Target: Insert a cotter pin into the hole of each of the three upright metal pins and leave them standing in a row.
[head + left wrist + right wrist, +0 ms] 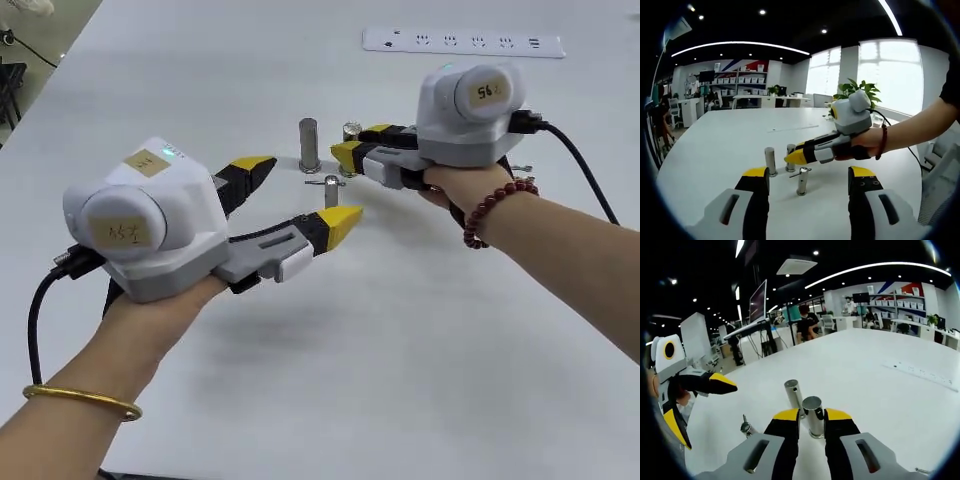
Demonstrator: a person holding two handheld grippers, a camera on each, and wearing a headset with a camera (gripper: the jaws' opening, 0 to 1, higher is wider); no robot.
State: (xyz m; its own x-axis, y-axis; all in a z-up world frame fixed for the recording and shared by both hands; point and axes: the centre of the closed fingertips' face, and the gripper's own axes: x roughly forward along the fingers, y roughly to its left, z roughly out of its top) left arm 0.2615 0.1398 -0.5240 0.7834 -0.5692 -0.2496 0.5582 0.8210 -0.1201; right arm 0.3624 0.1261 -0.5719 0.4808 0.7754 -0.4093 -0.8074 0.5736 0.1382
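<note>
The right gripper [812,416] is clenched on a bare metal pin [813,405]. The left gripper [809,173] is released (jaws wide), facing the cotter-pinned pin [801,186] toward the table's [400,350] far edge.

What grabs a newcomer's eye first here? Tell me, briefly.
The right tongs, shut on an upright metal pin on the white table. Nearer the person, the left tongs gape wide toward the nearest pin, which already carries a cotter pin. A power strip lies at the far edge.
</note>
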